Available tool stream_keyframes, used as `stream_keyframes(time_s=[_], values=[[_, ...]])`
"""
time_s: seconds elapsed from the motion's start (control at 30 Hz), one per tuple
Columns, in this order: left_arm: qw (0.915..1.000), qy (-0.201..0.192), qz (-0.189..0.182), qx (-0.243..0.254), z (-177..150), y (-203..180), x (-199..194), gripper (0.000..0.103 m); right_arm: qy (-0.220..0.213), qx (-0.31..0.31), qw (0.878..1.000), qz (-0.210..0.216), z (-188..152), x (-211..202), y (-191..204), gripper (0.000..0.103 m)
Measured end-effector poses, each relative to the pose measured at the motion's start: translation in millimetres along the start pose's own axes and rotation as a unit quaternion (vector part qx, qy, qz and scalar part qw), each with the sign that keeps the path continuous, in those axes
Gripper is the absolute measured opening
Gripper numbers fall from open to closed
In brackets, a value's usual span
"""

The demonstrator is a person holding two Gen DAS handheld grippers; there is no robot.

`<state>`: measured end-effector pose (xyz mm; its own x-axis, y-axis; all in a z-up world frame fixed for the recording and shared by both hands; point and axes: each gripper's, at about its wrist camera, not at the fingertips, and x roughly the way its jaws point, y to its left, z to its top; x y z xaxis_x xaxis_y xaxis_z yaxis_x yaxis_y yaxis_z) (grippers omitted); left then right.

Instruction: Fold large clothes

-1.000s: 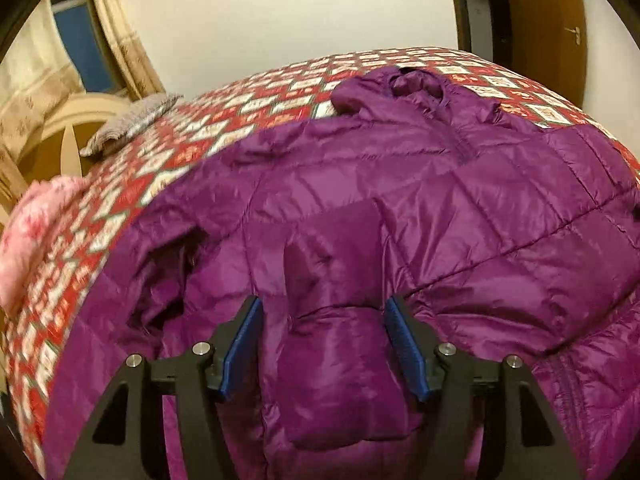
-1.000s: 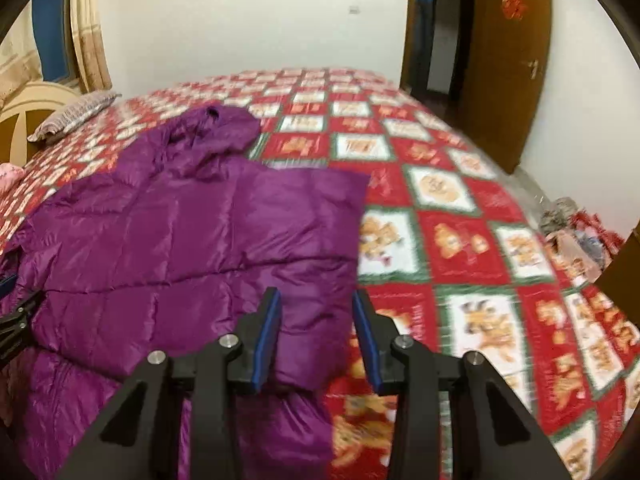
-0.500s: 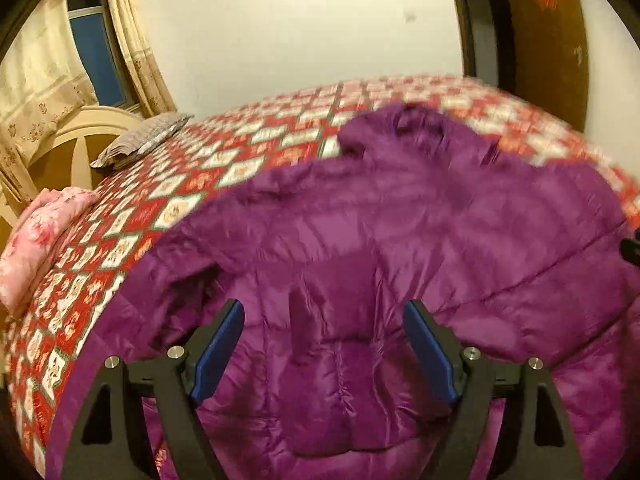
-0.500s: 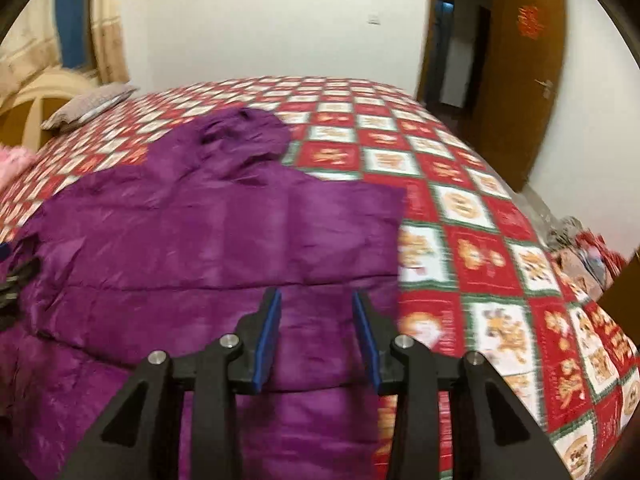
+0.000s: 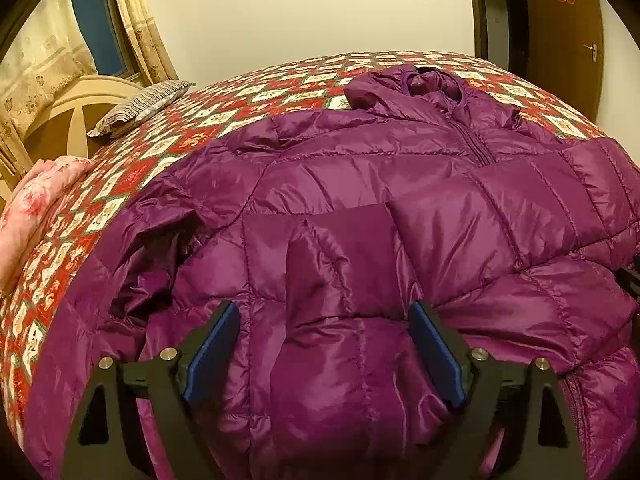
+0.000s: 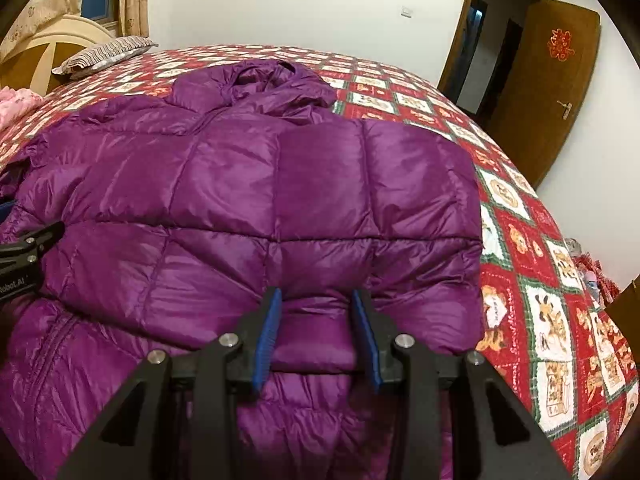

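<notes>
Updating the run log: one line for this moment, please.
task: fold purple jacket | left tongs: open above folded sleeve | right tongs: open over folded panel | bed

The jacket lies spread on the bedspread, hood at the far end, both sleeves laid across its front. The left gripper hangs over the near left part of the jacket, the right gripper over the near right part, bedspread bare to its right. A pillow rests at the far left by the headboard; a folded blanket sits nearer, at the left edge. A door stands far right.
</notes>
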<state>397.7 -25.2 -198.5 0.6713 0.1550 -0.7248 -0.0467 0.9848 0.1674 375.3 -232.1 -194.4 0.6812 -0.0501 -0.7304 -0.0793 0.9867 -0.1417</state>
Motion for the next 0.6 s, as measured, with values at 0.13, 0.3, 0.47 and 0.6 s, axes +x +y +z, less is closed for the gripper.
stream_keyframes(time_s=[0.13, 0.3, 0.47, 0.6], values=[[1.0, 0.002, -0.004, -0.004, -0.4, 1.7, 1.3, 0.089, -0.001, 0.005, 1.0, 0.001, 1.4, 2.4, 0.0, 0.041], [1.0, 0.001, -0.004, -0.005, -0.4, 1.9, 1.6, 0.089, -0.002, -0.004, 1.0, -0.012, 0.6, 2.2, 4.1, 0.042], [1.0, 0.001, -0.004, -0.005, -0.7, 1.7, 1.6, 0.09, -0.003, -0.013, 1.0, -0.025, 0.1, 3.2, 8.2, 0.042], [1.0, 0.001, -0.004, -0.005, -0.6, 1.8, 1.6, 0.09, -0.003, -0.02, 0.999, -0.033, 0.0, 4.5, 10.7, 0.042]])
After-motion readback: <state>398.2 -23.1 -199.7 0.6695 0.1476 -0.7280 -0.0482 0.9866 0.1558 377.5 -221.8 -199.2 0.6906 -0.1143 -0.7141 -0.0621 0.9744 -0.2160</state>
